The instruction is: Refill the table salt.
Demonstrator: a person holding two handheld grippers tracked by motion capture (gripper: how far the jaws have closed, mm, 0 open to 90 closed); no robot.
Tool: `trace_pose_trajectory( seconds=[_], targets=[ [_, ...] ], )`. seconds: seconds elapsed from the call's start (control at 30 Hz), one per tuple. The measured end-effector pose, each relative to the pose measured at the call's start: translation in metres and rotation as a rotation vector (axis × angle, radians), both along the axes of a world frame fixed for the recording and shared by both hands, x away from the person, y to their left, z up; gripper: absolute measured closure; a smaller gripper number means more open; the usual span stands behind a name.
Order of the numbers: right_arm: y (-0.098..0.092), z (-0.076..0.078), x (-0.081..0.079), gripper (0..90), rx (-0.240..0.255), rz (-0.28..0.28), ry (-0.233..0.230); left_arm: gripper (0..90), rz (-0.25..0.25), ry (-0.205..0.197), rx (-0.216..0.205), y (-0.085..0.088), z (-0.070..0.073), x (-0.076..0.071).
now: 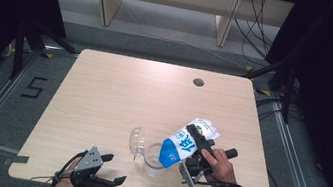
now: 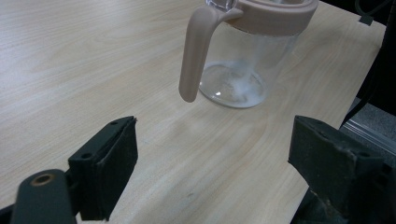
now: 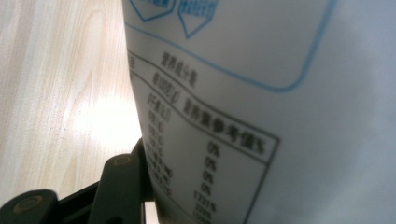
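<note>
High view: pale wood-grain bench (image 1: 103, 93) with rounded corners and a dark round hole (image 1: 198, 82) near its far right edge. It stands on grey floor (image 1: 161, 47); black stands and cables at both sides, light wooden furniture legs behind. A black "5" mark (image 1: 34, 86) sits on the floor at the left. Right hand-held gripper (image 1: 195, 146) is clamped on a blue-and-white pouch (image 1: 186, 142), tilted with its blue end down over the mouth of a clear jug (image 1: 156, 161) near the front edge. The jug's clear lid (image 1: 138, 139) stands hinged up on its left side. Left hand-held gripper (image 1: 114, 169) lies low at the front left of the bench, jaws apart, nothing between them, short of the jug.

Left gripper view: both black jaws stand wide with bare bench between. Ahead, the jug shows a beige rim (image 2: 275, 16) and beige handle (image 2: 196, 51) hanging toward the camera, details too small to make out from above. A thin white residue lies in the jug's bottom (image 2: 233, 86).

Right gripper view: the pouch's white face (image 3: 280, 116) sits close against the lens, with a blurred printed table in black and blue outlines above. One black jaw presses the pouch's left side; bench grain at the left.
</note>
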State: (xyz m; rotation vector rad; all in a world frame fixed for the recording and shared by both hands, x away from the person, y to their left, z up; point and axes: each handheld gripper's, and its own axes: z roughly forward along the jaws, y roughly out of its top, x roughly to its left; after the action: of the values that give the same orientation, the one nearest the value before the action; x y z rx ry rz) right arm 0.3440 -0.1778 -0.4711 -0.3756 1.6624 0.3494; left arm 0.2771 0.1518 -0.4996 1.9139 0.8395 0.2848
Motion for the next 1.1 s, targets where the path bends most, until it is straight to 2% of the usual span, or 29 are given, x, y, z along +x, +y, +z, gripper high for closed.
trace_pose_trajectory(
  seconds=[0.1, 0.2, 0.3, 0.37, 0.47, 0.53, 0.57, 0.6, 0.63, 0.7, 0.73, 0.77, 0.8, 0.87, 0.97, 1.1],
  targets=[
    [-0.0003, -0.0014, -0.0006, 48.8, 0.004, -0.011, 0.007, 15.2, -0.003, -0.002, 0.002, 0.0001, 0.0001, 0.0002],
    [-0.0001, -0.0004, 0.0004, 48.8, -0.002, 0.003, -0.004, 15.2, -0.003, -0.003, 0.002, 0.0001, 0.0, 0.0003],
    [-0.0008, -0.001, -0.0007, 48.8, 0.013, -0.016, 0.005, 15.2, -0.003, -0.002, 0.001, 0.0, 0.0, 0.0002],
    [-0.0006, 0.0008, -0.0006, 48.8, -0.006, -0.01, -0.011, 15.1, -0.001, -0.002, 0.001, 0.0, 0.0001, 0.0001],
    [-0.0006, 0.0003, -0.0005, 48.8, -0.001, -0.01, -0.006, 15.1, -0.005, -0.004, 0.006, 0.0003, 0.0002, 0.0002],
    [0.0002, 0.0034, 0.0, 48.9, -0.032, 0.008, -0.036, 15.2, 0.002, 0.001, 0.0, -0.0002, 0.0001, -0.0003],
    [-0.0006, 0.0001, -0.0004, 49.0, -0.001, -0.011, -0.004, 15.2, -0.005, -0.004, 0.005, 0.0003, 0.0003, 0.0003],
    [-0.0008, 0.0003, -0.0012, 49.0, -0.004, -0.021, -0.006, 15.1, -0.001, -0.001, 0.0, -0.0001, 0.0001, 0.0001],
    [-0.0012, -0.0016, -0.0008, 49.0, 0.018, -0.022, 0.005, 15.2, -0.004, -0.004, 0.003, 0.0001, 0.0002, 0.0003],
    [-0.0011, -0.0011, -0.0004, 49.0, 0.013, -0.018, -0.002, 15.1, -0.008, -0.006, 0.031, 0.0017, 0.0007, 0.0006],
    [-0.0012, -0.0015, -0.0007, 49.0, 0.013, -0.023, 0.003, 15.2, 0.001, 0.0, -0.001, -0.0003, 0.0002, -0.0002],
    [-0.0008, -0.0006, -0.0005, 49.0, 0.002, -0.02, -0.006, 15.2, -0.004, -0.006, 0.026, 0.0014, 0.0006, 0.0005],
    [-0.0004, 0.0003, -0.0002, 49.0, -0.012, -0.013, -0.014, 15.2, 0.001, -0.001, 0.0, -0.0003, 0.0002, -0.0002],
    [-0.0005, 0.0, -0.0002, 49.0, -0.005, -0.014, -0.011, 15.1, -0.001, -0.002, 0.01, 0.0004, 0.0004, 0.0],
    [-0.0008, -0.0008, -0.0006, 49.1, 0.001, -0.023, -0.003, 15.2, 0.002, -0.001, 0.001, -0.0004, 0.0002, -0.0002],
    [-0.0008, -0.0007, -0.0004, 49.1, -0.006, -0.022, -0.015, 15.2, -0.003, -0.004, 0.002, -0.0004, 0.0002, 0.0]
  ],
)
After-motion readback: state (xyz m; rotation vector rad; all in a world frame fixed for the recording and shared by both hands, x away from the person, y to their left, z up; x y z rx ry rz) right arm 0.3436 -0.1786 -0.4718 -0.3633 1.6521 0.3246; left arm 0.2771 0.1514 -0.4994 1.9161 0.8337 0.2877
